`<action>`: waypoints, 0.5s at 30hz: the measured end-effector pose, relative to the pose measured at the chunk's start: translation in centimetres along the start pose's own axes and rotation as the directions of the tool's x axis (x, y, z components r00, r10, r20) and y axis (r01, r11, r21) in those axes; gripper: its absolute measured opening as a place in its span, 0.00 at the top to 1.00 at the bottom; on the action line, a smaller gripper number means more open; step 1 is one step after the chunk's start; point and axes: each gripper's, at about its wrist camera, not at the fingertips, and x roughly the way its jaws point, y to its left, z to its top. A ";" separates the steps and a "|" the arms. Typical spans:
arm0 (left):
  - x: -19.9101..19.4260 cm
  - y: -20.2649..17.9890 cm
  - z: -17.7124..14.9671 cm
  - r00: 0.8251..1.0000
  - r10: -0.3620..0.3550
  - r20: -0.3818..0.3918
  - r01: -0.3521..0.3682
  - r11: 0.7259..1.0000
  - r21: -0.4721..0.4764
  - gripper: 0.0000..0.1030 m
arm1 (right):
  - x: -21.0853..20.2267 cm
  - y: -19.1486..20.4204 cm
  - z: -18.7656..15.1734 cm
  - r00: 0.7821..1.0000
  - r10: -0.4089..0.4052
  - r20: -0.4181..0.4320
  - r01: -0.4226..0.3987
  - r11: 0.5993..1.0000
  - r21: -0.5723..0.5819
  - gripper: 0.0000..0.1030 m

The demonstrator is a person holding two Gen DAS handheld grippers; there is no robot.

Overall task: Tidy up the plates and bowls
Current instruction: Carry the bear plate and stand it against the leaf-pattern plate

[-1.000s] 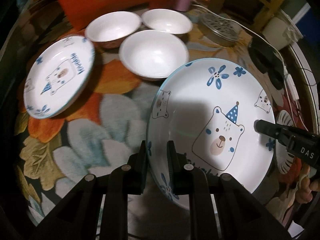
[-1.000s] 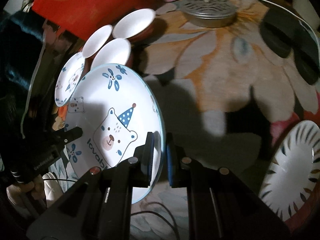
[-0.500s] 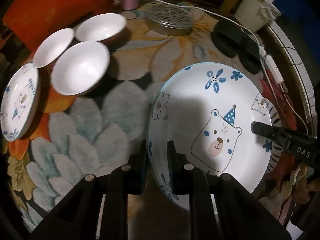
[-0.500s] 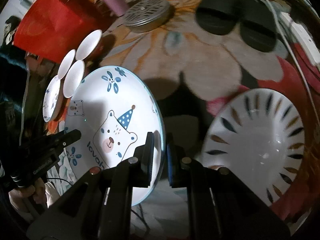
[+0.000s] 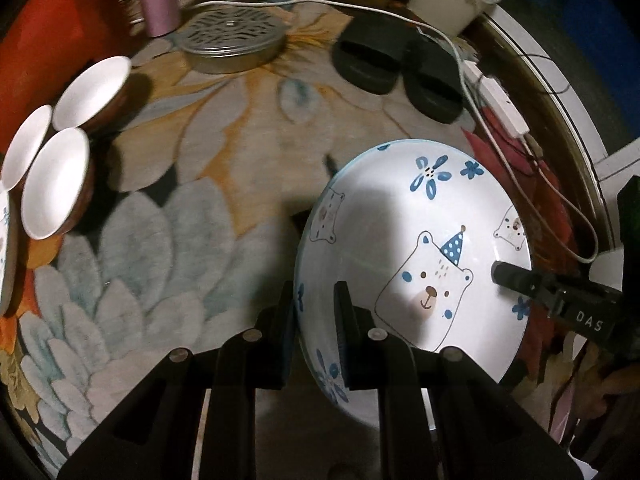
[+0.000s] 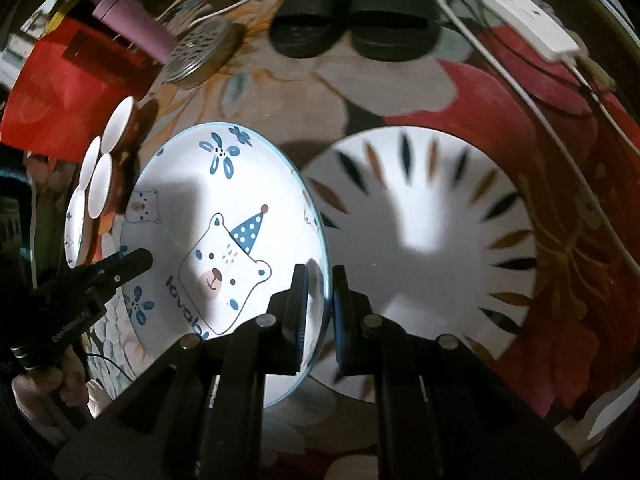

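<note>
We have carried the bear plate (image 6: 224,240) away from the bowls (image 5: 56,182), which have slid to the left edge, and the striped plate (image 6: 432,240) now fills the right view. Both tools, left (image 5: 316,312) and right (image 6: 320,300), are clamped on opposite rims, the plate held above the rug (just beside the striped one). Nothing looks stacked yet; setting down remains.

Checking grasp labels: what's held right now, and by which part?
The bear plate, pinched by its rim on opposite sides: left gripper and right gripper, jaws shut on it.
</note>
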 end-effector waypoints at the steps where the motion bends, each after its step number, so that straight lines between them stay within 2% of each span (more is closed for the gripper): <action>1: 0.3 -0.5 0.2 1.000 -0.002 -0.002 0.002 1.000 0.004 0.84 | -0.1 -0.6 -0.2 1.000 -0.005 0.000 0.005 1.000 0.008 0.88; 15: 3.6 -7.4 0.6 0.997 -0.041 -0.059 0.047 0.993 0.108 0.84 | -1.3 -7.3 -1.6 0.998 -0.065 -0.003 0.065 0.991 0.116 0.88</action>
